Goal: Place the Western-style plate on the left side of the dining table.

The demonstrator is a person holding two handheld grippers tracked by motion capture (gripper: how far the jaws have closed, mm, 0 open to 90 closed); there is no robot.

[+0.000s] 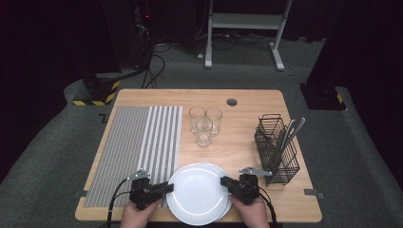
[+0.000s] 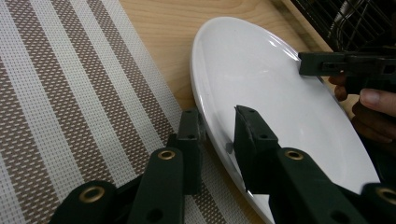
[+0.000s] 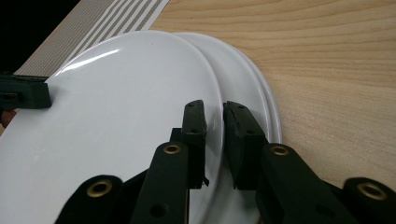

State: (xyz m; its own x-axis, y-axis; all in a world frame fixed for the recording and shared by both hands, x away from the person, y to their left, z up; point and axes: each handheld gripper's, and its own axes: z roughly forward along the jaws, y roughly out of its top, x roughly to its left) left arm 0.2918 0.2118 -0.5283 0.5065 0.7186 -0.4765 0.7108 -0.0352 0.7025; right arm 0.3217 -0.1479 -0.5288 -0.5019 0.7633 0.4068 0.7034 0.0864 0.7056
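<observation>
We saw the top plate (image 1: 197, 192) low in the middle of the high view, on a stack of plates (image 3: 261, 93). Our left gripper (image 1: 166, 188) pinched its left rim, jaws nearly closed over the edge. Our right gripper (image 1: 224, 181) clamped the right rim likewise. The striped mat (image 1: 138, 142) lay just beside, at left.

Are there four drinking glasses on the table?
No, the high view shows three clear glasses standing close together near the middle of the table.
</observation>
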